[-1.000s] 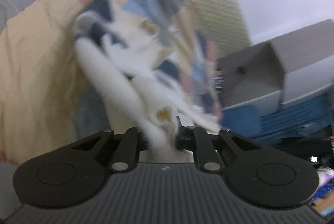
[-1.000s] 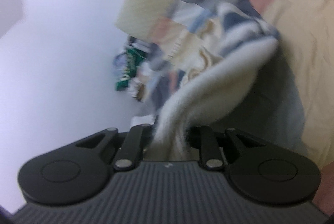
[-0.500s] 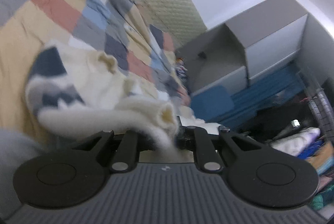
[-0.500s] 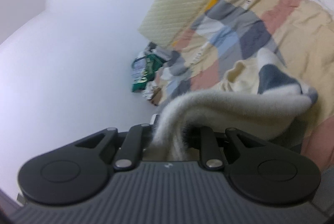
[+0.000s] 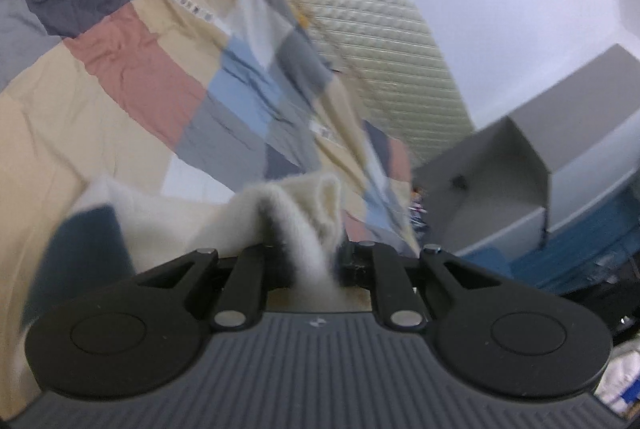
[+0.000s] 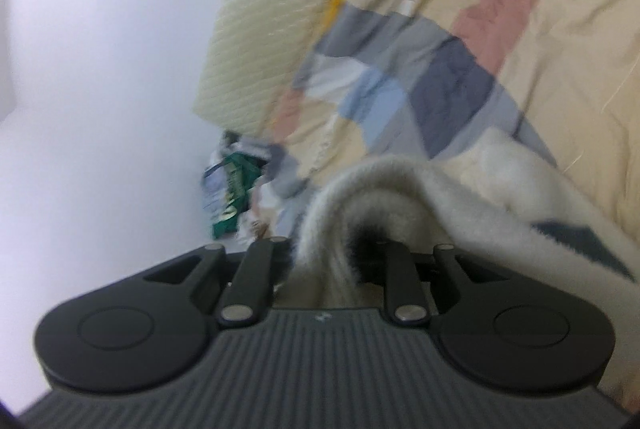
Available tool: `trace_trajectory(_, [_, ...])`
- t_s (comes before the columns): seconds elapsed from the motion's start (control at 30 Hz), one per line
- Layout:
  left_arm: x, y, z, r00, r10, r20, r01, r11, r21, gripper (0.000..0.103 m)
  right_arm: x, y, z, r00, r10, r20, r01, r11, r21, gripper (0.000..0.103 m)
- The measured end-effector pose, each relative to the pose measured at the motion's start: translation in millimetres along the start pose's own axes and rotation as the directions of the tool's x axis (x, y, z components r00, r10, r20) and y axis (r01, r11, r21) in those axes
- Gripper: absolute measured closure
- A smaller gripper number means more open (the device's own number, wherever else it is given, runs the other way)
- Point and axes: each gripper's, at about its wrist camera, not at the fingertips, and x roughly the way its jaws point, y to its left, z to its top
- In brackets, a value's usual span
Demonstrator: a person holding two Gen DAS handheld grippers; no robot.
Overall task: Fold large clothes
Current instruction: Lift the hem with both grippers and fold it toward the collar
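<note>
A fluffy cream sweater with dark blue and grey patches lies partly on the patchwork bed. My left gripper is shut on a bunched edge of it, and the cloth drapes off to the left. In the right wrist view the same sweater arches out of my right gripper, which is shut on another edge, and spreads to the right over the bed. The fingertips of both grippers are hidden by the cloth.
The bed carries a patchwork quilt of beige, pink, blue and grey squares. A cream quilted headboard stands behind it. Grey cabinets and blue storage are at the right. A pile of bags and clutter lies by the white wall.
Both grippers have stayed shut on the sweater while swinging it. The sweater has come down from hanging in the air to lie lower and closer over the quilt.
</note>
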Motion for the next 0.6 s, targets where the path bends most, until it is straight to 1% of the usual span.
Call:
trace_trajectory(0.07, [32.3,19.1,6.0,0.999,0.037,-0.033,-0.038,0.998,-0.052,0.087,21.7,-20.9,8.7,0.999,-0.037,-0.006,0.037,0.999,0.034,0.08])
trace_trajectory(0.1, [45.7,25.5,8.0,0.997,0.058,-0.044,-0.06,0.998,-0.037,0.087,30.2,-28.5,11.2,0.999,-0.053,-0.011,0.054,0.998,0.039,0.08])
trace_trajectory(0.13, [60.4,30.6,10.2,0.995,0.087,-0.05,-0.087,0.996,0.0,0.087,39.0,-38.9,14.0,0.998,-0.063,-0.019,0.064,0.997,0.041,0.08])
trace_trajectory(0.17, [74.0,36.3,12.2,0.993,0.105,-0.058,-0.104,0.994,0.012,0.087,46.9,-49.9,16.4,0.998,-0.065,-0.025,0.066,0.996,0.052,0.08])
trace_trajectory(0.2, [84.2,43.8,12.5,0.991,0.113,-0.069,-0.113,0.994,0.0,0.087,53.9,-60.4,18.4,0.997,-0.07,-0.03,0.072,0.995,0.07,0.08])
trace_trajectory(0.27, [104.9,60.8,15.1,0.989,0.119,-0.089,-0.123,0.992,-0.039,0.087,67.6,-80.7,22.9,0.996,-0.081,-0.042,0.084,0.992,0.094,0.08])
trace_trajectory(0.37, [125.3,83.0,14.9,0.987,0.121,-0.104,-0.127,0.99,-0.06,0.087,83.7,-101.4,31.1,0.994,-0.087,-0.061,0.095,0.986,0.135,0.08])
trace_trajectory(0.5, [151.6,102.9,15.7,0.983,0.14,-0.117,-0.147,0.987,-0.059,0.087,99.8,-110.9,37.4,0.992,-0.109,-0.061,0.117,0.981,0.156,0.08])
trace_trajectory(0.6, [157.5,112.1,16.4,0.983,0.14,-0.118,-0.149,0.986,-0.077,0.086,108.0,-118.1,39.0,0.993,-0.097,-0.062,0.107,0.98,0.17,0.08])
